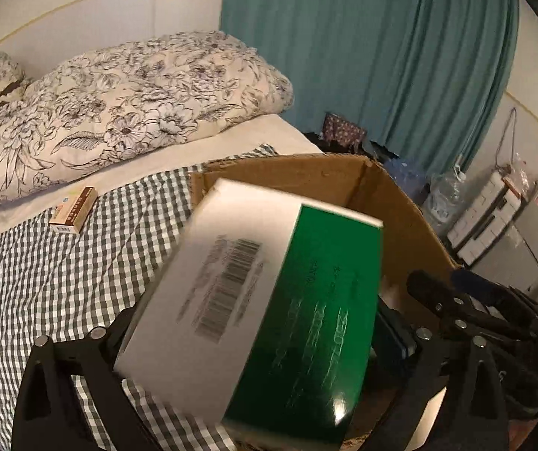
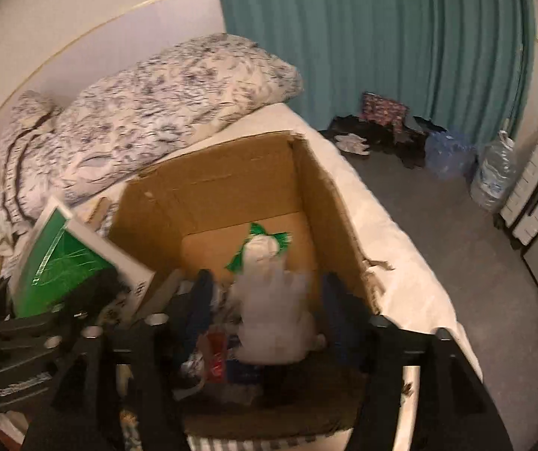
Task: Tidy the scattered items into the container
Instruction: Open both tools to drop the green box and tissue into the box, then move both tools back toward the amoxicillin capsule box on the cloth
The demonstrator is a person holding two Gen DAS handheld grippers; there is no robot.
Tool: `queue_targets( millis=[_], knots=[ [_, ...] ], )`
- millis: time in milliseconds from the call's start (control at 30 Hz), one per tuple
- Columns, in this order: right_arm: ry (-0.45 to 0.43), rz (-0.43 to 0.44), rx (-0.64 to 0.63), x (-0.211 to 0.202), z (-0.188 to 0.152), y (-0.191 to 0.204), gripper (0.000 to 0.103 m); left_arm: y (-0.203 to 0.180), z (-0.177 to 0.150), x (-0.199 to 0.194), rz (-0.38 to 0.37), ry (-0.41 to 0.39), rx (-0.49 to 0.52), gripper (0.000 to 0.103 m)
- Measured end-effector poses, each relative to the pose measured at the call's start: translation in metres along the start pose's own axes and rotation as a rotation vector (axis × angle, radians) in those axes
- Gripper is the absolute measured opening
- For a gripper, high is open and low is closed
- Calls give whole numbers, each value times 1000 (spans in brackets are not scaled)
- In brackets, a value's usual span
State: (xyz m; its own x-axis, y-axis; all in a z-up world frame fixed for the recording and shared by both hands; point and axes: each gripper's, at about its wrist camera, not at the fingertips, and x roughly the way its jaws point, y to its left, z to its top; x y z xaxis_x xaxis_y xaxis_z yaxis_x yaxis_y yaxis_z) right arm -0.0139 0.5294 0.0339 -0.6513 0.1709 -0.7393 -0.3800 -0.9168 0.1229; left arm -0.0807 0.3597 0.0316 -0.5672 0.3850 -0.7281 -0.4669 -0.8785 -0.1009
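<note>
My left gripper (image 1: 257, 323) is shut on a large white and green box (image 1: 254, 300), held tilted over the near edge of the open cardboard box (image 1: 411, 203). The same green box shows at the left of the right wrist view (image 2: 70, 263). My right gripper (image 2: 265, 293) hangs open over the cardboard box (image 2: 231, 173), its fingers (image 2: 336, 308) either side of a blurred white packet with green ends (image 2: 269, 289) that lies loose between them. Other small items (image 2: 216, 353) lie in the box bottom. A small brown and white carton (image 1: 73, 208) lies on the checked sheet.
A floral pillow (image 1: 118, 112) lies behind on the bed. A checked sheet (image 1: 43, 282) covers the mattress. A teal curtain (image 1: 381, 56) hangs behind. Water bottles (image 2: 494, 173), white drawers (image 2: 535, 191) and dark clutter (image 2: 374, 135) stand on the floor to the right.
</note>
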Motion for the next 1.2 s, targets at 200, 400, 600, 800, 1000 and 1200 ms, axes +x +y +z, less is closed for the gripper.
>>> queue_targets(
  millis=[200, 400, 600, 800, 1000, 1200],
  knots=[
    [-12, 27, 52, 3, 2, -13, 78, -3, 6, -2, 10, -14, 43, 103],
    [-30, 31, 75, -8, -1, -17, 78, -3, 12, -17, 3, -47, 62, 103],
    [-45, 21, 85, -24, 0, -17, 78, 9, 19, -45, 12, -90, 34, 103],
    [-82, 30, 60, -52, -2, -1, 78, 42, 9, -71, 59, -104, -21, 103],
    [-95, 109, 15, -71, -19, 40, 80, 98, -15, -84, 151, -61, -93, 103],
    [-75, 202, -45, -74, -44, 97, 80, 163, -49, -107, 310, -57, -162, 103]
  ],
)
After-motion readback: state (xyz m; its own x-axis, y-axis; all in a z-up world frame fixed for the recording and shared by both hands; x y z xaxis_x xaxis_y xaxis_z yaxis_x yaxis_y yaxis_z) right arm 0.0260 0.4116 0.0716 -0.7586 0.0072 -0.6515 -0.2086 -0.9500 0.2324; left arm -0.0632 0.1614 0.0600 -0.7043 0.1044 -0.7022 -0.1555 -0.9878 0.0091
